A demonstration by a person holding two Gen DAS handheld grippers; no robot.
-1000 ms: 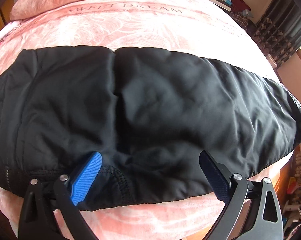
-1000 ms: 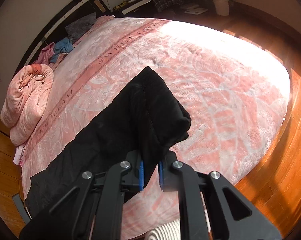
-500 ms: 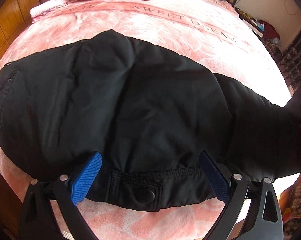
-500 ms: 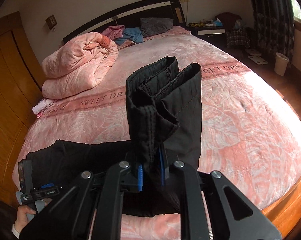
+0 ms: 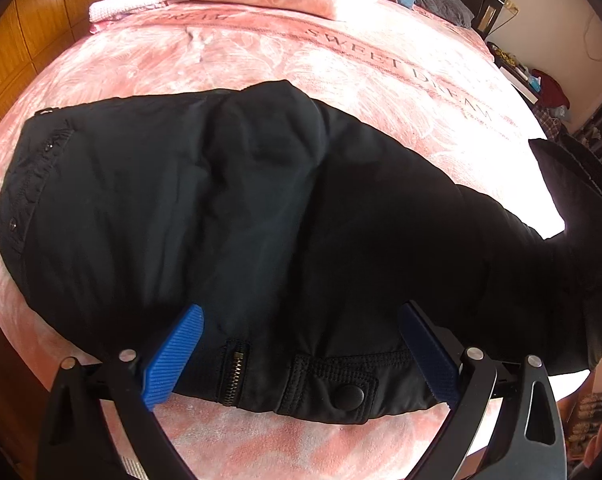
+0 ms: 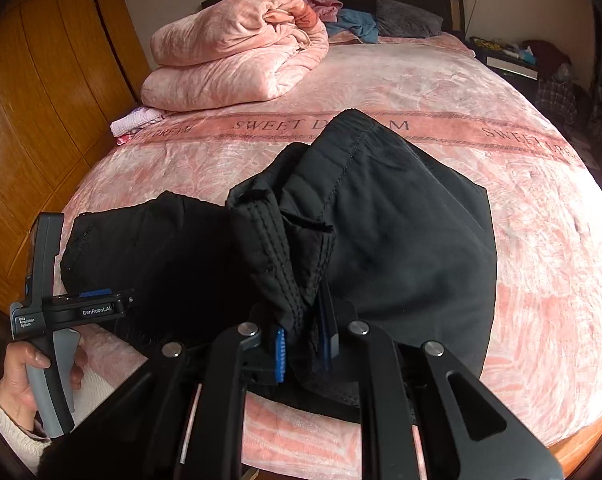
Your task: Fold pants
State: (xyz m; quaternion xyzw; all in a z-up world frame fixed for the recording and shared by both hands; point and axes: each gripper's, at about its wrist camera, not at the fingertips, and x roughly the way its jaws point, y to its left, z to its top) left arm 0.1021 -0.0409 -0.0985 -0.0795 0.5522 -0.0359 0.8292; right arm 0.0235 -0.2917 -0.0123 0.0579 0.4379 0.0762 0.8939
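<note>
The black padded pants [image 5: 261, 220] lie along the near edge of the pink plush bed [image 5: 381, 64]. The right gripper [image 6: 305, 344] has its fingers clamped on the hems, apparently both. The left gripper [image 5: 301, 356] holds its fingers wide over the waistband.

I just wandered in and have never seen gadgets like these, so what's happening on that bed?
A person is folding black pants on a pink bedspread, using a handheld two-finger gripper in each hand. The right gripper is shut on the leg cuffs and holds them lifted above the rest of the pants. The left gripper is open, its blue pads either side of the waistband near the snap button. The fold isn't laid flat yet.
</note>
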